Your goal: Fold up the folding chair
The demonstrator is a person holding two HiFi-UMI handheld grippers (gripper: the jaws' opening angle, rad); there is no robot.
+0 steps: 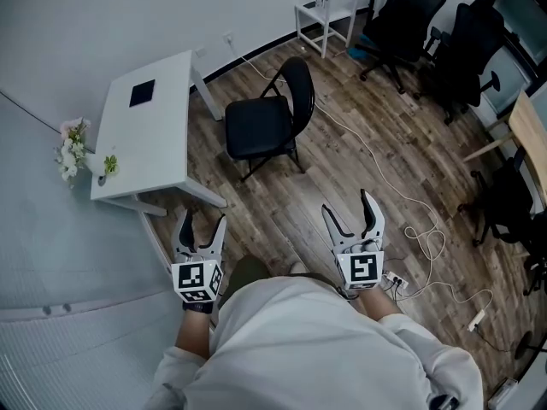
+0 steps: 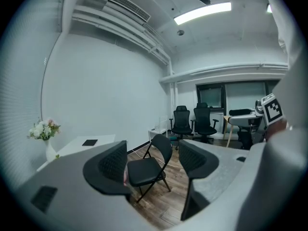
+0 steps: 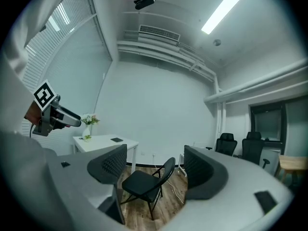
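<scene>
A black folding chair (image 1: 267,123) stands unfolded on the wood floor, next to the white table (image 1: 154,143). It shows between the jaws in both gripper views, some way off: chair (image 2: 149,166) and chair (image 3: 144,184). My left gripper (image 1: 199,226) is held near the table's front leg, jaws open and empty. My right gripper (image 1: 353,212) hangs over the floor short of the chair, jaws wide open with nothing in them. Neither touches the chair.
The table carries a black pad (image 1: 143,93) and a vase of flowers (image 1: 75,152). Black office chairs (image 1: 410,20) stand at the back right, beside a small white chair (image 1: 329,11). A white cable (image 1: 402,203) and power strip (image 1: 477,319) lie on the floor at the right.
</scene>
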